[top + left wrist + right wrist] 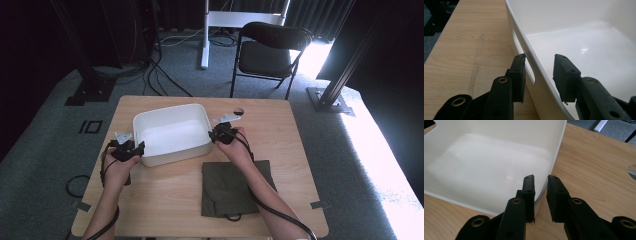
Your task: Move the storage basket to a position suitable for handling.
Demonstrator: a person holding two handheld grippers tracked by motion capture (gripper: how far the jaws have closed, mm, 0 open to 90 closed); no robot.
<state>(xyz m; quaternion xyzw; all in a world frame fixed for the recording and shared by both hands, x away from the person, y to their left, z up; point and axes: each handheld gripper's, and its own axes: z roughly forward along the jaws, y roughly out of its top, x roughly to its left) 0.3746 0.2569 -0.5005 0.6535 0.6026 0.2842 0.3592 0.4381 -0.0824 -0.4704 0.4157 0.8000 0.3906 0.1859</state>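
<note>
A white plastic tub (pixel 175 152) stands empty on the wooden table (pixel 285 135). At the tub's left end, my left gripper (pixel 139 148) straddles the wall by the handle slot. In the left gripper view this gripper (pixel 540 60) is open: one jaw touches the outer wall of the tub (pixel 579 37), the other stands inside, clear of it. My right gripper (pixel 215 135) is at the tub's right end. In the right gripper view the gripper (pixel 541 178) has its jaws close together, shut on the wall of the tub (pixel 486 165).
A folded olive-green cloth (pixel 235 187) lies on the table just in front of the tub, under my right forearm. A round cable hole (pixel 238 111) sits near the table's far edge. A black folding chair (pixel 270 50) stands on the floor beyond the table.
</note>
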